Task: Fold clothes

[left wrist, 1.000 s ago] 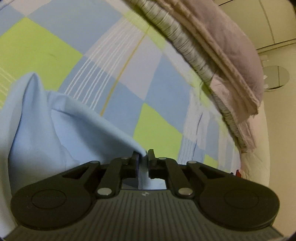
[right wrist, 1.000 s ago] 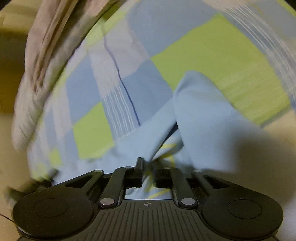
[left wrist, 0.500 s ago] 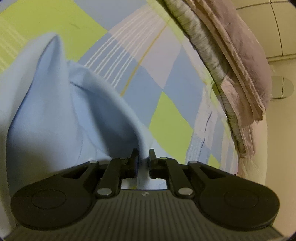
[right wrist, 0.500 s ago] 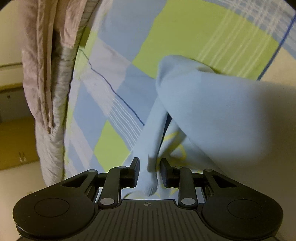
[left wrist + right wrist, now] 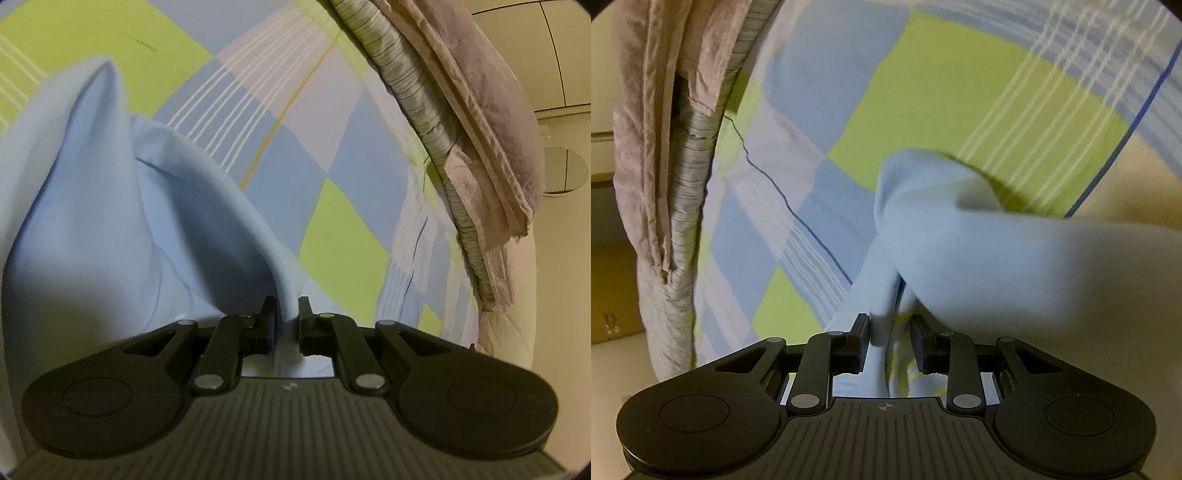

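Observation:
A light blue garment (image 5: 110,229) lies bunched on a checked bedsheet (image 5: 332,155). My left gripper (image 5: 283,314) is shut on a fold of the garment, which rises in a peak to the left. In the right wrist view the same garment (image 5: 979,258) drapes to the right. My right gripper (image 5: 889,328) has its jaws partly apart, with a strand of the blue cloth hanging loose between them and touching the left finger.
The bedsheet (image 5: 942,92) has green, blue and pale squares with white stripes. A folded mauve and grey-striped quilt (image 5: 472,122) lies along the bed's far edge; it also shows in the right wrist view (image 5: 665,147). A cream floor lies beyond.
My right gripper's jaws have spread and loosened their hold on the blue cloth. Both grippers have lifted and the garment has bunched higher. The left gripper stays shut on its fold.

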Demonstrator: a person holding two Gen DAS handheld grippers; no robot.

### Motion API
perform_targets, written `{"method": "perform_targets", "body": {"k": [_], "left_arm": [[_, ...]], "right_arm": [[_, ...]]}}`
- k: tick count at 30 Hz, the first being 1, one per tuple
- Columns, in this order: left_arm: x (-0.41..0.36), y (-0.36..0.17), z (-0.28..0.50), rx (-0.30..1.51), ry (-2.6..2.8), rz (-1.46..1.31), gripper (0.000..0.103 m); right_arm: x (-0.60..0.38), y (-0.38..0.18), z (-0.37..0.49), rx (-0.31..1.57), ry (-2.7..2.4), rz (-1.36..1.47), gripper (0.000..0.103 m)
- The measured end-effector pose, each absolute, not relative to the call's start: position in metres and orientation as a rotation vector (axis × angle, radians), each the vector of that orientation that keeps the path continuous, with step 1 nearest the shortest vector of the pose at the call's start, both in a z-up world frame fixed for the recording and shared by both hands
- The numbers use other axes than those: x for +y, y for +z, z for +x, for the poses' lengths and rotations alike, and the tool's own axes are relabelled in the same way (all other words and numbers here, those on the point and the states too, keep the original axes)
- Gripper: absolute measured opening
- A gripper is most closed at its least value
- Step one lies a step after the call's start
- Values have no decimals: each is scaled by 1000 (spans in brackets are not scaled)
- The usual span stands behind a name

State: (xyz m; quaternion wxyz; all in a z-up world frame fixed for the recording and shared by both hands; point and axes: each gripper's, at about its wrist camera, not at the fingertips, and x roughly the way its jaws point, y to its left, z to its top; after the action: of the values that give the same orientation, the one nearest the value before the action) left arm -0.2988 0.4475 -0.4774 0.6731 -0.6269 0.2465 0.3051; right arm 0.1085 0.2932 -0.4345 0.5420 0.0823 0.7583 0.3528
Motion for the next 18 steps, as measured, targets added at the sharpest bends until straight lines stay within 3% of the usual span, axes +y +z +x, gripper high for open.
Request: {"method": "perform_targets", "body": {"k": [2,3,9,18], "left_arm": [[448,-475,-298,545,686,-1394,2],[448,-473,-297,541,687,-1377,2],[461,-457,-287,545,664,-1308,2],[454,-473,-295,557,685,-1354,2]], "right_arm": [[294,-432,109,1779,881,209,25],[296,-428,108,1764,896,188,15],[307,-402,119,1726,935,71,15],[306,-427,124,1755,847,150,15]]}}
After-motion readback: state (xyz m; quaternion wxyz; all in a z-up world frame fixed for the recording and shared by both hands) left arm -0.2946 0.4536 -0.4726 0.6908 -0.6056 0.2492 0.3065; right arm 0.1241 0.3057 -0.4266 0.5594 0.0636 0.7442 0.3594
